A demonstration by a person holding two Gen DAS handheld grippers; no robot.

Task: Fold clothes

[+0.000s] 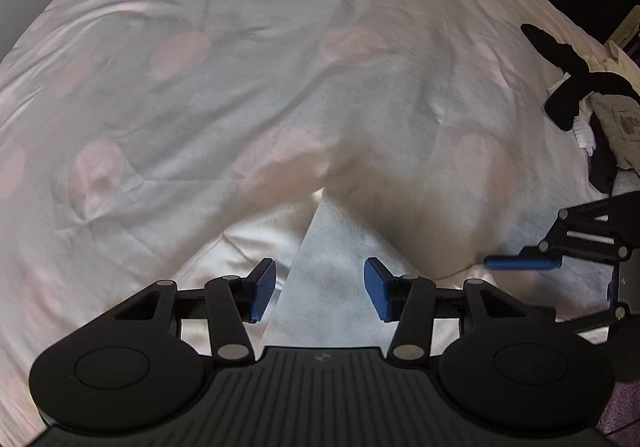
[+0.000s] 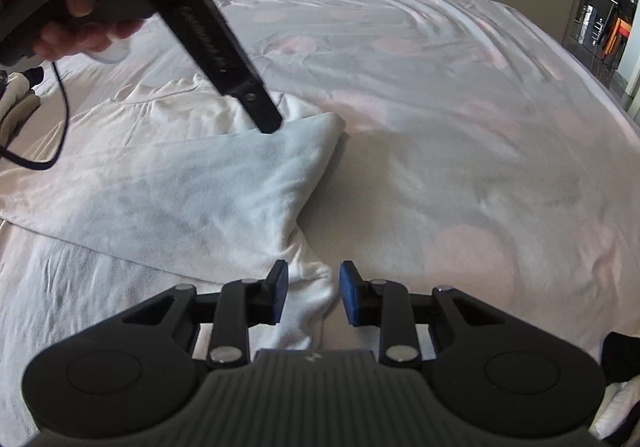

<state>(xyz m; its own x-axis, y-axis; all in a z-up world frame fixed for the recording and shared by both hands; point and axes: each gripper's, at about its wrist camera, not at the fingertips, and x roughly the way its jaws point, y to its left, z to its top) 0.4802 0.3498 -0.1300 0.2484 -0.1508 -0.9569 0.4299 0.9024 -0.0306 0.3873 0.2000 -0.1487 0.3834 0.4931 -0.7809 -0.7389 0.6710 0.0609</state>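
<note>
Right hand-held gripper (image 2: 311, 293) apparently straddles white garment (image 2: 168, 183).

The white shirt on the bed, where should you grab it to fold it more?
Probably the narrow end of the white shirt lying between the right gripper and its open fingers. Come from above: it lies flat on the bed cover, so one finger must slide under the free right edge.

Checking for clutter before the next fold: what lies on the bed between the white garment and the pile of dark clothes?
Only bare bedspread separates the white garment from the dark clothes, seen in the left wrist view.
</note>
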